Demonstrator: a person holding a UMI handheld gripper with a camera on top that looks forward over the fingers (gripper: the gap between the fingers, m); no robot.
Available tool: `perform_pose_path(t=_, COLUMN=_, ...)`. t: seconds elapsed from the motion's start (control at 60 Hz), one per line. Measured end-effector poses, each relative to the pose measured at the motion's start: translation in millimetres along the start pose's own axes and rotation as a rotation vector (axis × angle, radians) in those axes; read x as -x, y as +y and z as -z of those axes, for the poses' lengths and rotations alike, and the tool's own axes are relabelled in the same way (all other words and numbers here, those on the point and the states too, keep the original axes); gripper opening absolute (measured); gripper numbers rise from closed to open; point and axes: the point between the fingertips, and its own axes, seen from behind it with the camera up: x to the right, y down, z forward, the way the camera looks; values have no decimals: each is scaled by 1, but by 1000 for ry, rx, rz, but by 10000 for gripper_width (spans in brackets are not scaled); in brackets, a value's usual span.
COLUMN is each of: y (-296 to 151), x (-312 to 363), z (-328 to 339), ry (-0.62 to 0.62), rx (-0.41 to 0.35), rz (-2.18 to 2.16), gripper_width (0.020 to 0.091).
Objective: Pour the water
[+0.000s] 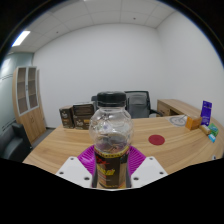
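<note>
Claw (pixel 111 168) clamps one clear bottle (pixel 110 135) with a black cap between both purple pads, upright above the wooden worktop (pixel 60 148); one red coaster (pixel 156 140) lies beyond.

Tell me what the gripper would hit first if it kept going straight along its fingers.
The clear jar with a black lid: it already stands between the fingers of the gripper, which look closed on its base. Beyond it lie the wooden table and a black office chair, though depth is hard to judge.
</note>
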Motion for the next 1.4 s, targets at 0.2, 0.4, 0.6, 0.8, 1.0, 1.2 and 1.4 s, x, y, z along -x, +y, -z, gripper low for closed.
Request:
perform_pose_path(t=0.2, y=-80, x=76, z=-28, ry=-225, rx=-61, rz=-405, gripper_width=378)
perform_pose_path(t=0.4, y=-161, x=123, z=-77, ry=-519, rx=-21, rz=-1173, gripper_width=376)
perform_pose_path(t=0.6, y=-176, x=99, z=-129, ry=-614, rx=25, rz=-1739, gripper_width=376)
perform_pose_path(t=0.8, y=-142, x=79, z=-167, ry=-531, rx=93, rz=-1961, gripper_width=375)
perform_pose_path(t=1.0, y=-132, x=71, z=-176, ry=-508, rx=134, rz=-1938, gripper_width=375)
perform_pose_path(t=1.2, y=-167, x=65, z=-159, ry=-485, rx=89, rz=-1572, gripper_width=374)
perform_pose_path(t=1.4, y=-228, x=-13, z=-133, ry=-360, rx=-97, rz=-972, gripper_width=375)
